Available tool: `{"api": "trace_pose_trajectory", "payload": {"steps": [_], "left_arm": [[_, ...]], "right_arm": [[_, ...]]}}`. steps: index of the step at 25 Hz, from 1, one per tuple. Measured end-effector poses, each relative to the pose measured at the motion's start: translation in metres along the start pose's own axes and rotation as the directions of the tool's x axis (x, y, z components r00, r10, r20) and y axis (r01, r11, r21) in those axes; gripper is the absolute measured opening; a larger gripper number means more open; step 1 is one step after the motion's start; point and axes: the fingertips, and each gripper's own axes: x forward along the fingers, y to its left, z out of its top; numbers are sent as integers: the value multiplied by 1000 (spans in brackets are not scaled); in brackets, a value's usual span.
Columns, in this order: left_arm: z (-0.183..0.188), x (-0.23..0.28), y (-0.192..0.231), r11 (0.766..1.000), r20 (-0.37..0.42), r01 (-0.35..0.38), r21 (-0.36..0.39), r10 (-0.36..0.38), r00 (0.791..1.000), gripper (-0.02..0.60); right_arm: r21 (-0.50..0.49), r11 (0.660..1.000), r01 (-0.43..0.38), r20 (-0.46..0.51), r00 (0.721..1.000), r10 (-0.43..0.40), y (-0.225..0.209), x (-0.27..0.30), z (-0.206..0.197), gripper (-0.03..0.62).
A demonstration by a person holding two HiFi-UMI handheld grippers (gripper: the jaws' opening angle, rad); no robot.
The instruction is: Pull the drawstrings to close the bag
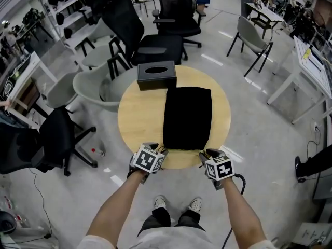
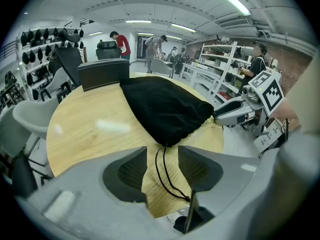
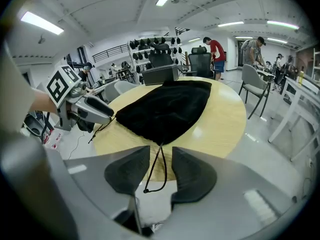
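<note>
the black bag point(image 1: 188, 117) is lying flat on the round wooden table point(image 1: 137, 123), its gathered mouth facing the person at the near edge, with a dark box point(image 1: 156, 75) sitting just behind its far end. the left gripper point(image 2: 162, 147) is hovering at the bag's near left corner, jaws standing apart, with the left drawstring loop point(image 2: 156, 171) lying between them unpinched. the right gripper point(image 3: 161, 147) is sitting likewise at the right corner, jaws apart around the right drawstring loop point(image 3: 155, 165), which is trailing past the table edge. the bag is looking like soft, limp, light cloth, likely sliding on the smooth wood when tugged. the cords are looking thin and slippery. the best hold is probably mid-loop or just behind the end knot, both sides pulling outward together so the bag isn't dragging off.
</note>
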Motion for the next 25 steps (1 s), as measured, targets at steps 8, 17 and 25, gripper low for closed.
{"api": "trace_pose_trajectory", "payload": {"steps": [8,17,25], "left_arm": [[-14,12,-2,1000,-46,23,-4,-23,999,200],[-16,11,6,999,-79,-43,34,45,996,95],[-16,13,-1,998,-76,-36,51,40,996,12]], "right_arm": [[10,1000,3,-5,1000,-3,-3,3,-2,115],[1,1000,26,-12,1000,-26,-6,2,-2,75],[-4,999,35,-15,999,-35,-8,1,-4,7]]}}
